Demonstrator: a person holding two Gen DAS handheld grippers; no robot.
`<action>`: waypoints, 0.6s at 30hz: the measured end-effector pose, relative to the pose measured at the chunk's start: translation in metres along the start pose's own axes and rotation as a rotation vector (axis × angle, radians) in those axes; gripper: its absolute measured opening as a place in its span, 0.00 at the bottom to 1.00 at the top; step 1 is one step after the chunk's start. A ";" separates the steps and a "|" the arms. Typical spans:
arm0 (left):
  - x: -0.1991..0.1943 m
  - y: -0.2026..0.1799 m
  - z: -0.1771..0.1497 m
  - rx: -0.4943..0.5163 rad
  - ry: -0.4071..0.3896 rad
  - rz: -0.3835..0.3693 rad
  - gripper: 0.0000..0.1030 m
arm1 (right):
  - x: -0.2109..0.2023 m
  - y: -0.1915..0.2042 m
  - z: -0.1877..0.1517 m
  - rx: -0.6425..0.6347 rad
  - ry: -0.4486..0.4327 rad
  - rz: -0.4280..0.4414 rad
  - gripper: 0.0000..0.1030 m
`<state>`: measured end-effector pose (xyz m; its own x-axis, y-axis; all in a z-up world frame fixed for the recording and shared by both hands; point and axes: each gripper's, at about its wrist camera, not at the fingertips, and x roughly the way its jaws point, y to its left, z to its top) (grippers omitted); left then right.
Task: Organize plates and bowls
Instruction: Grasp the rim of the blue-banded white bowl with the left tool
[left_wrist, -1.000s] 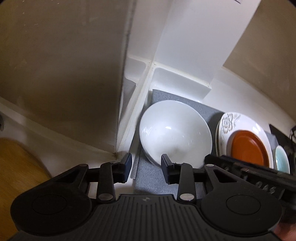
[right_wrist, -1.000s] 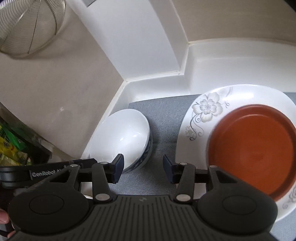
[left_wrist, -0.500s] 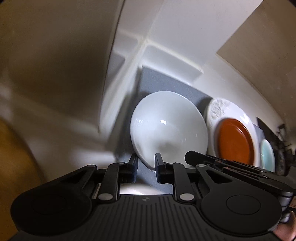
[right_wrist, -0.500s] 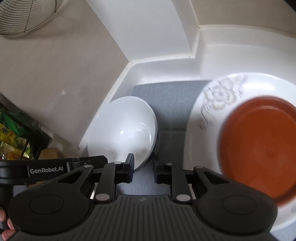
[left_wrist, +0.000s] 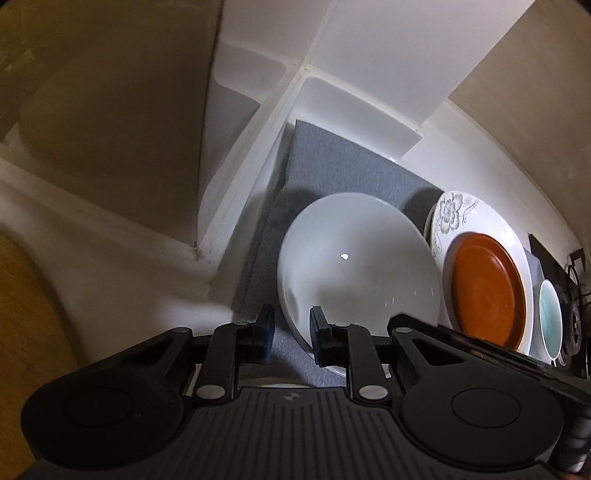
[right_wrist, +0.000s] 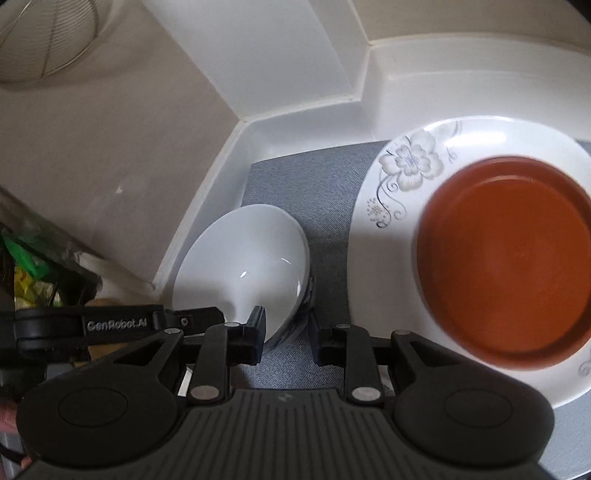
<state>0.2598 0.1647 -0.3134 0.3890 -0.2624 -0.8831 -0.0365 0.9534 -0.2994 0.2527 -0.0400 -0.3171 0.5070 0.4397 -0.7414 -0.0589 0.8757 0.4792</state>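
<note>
A white bowl (left_wrist: 356, 266) is tilted over the grey mat (left_wrist: 332, 162) in a white compartment. My left gripper (left_wrist: 291, 334) is shut on its near left rim. My right gripper (right_wrist: 287, 334) is shut on the bowl's (right_wrist: 243, 266) near right rim, one finger inside and one outside. To the right, a white flowered plate (right_wrist: 395, 206) lies on the mat with an orange plate (right_wrist: 506, 266) on top; both also show in the left wrist view (left_wrist: 484, 288). A small teal bowl (left_wrist: 550, 321) sits at the far right.
White divider walls (left_wrist: 255, 147) bound the compartment on the left and back. A wire strainer (right_wrist: 40, 40) hangs at upper left. Packaged goods (right_wrist: 33, 266) sit at the left. A wooden surface (left_wrist: 22, 332) lies at the lower left.
Both grippers closed from open onto the white bowl's rim. The bowl has tipped up and sits tilted between them.
</note>
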 end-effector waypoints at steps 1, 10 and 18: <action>0.002 -0.004 0.001 0.019 0.010 0.010 0.21 | 0.001 -0.001 -0.001 0.007 -0.009 -0.004 0.28; -0.003 -0.038 0.010 0.170 0.041 0.086 0.19 | -0.003 -0.011 -0.015 0.059 -0.056 0.015 0.21; -0.028 -0.058 -0.002 0.191 0.006 0.108 0.19 | -0.026 -0.024 -0.020 0.100 -0.114 0.056 0.21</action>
<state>0.2490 0.1169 -0.2718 0.3864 -0.1579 -0.9087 0.0978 0.9867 -0.1298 0.2233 -0.0682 -0.3187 0.6003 0.4571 -0.6563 -0.0066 0.8234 0.5674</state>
